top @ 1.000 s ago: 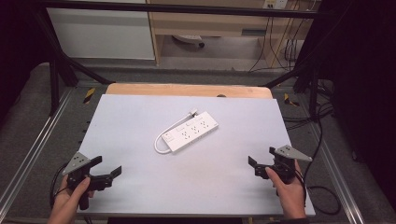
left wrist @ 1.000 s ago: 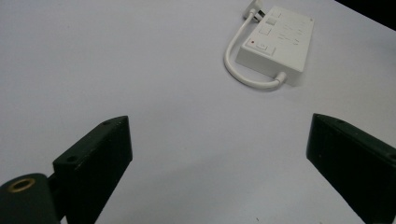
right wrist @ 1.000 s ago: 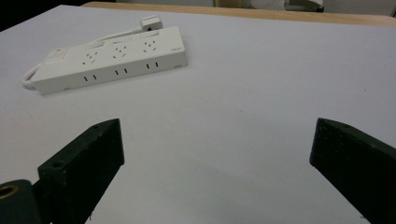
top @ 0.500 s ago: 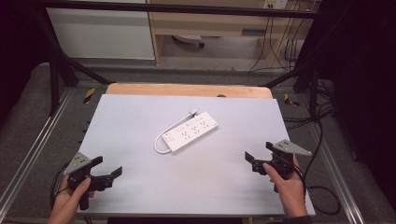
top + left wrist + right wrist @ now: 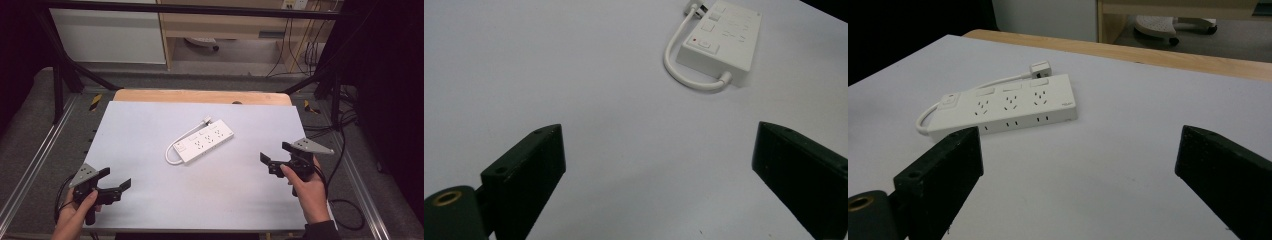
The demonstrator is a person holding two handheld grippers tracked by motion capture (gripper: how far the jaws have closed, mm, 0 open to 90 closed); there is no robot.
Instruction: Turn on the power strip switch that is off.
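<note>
A white power strip [image 5: 202, 143] with a short looped cable lies near the middle of the pale table [image 5: 150, 130]; it also lies far ahead at the upper right in the left gripper view [image 5: 721, 42] and close ahead at the left in the right gripper view [image 5: 1008, 107]. My left gripper [image 5: 116, 180] hovers open over the front left corner, nothing between its jaws. My right gripper [image 5: 276, 157] stands open at the right side, pointing at the strip, with a wide empty gap between its jaws.
A wooden board edge [image 5: 200, 96] runs along the table's far side. Metal frame rails [image 5: 30, 165] flank the table. Cables [image 5: 345, 150] hang at the right. A cabinet [image 5: 107, 35] and shelf stand behind.
My right gripper has moved left and forward over the table toward the power strip. The left gripper has barely shifted.
</note>
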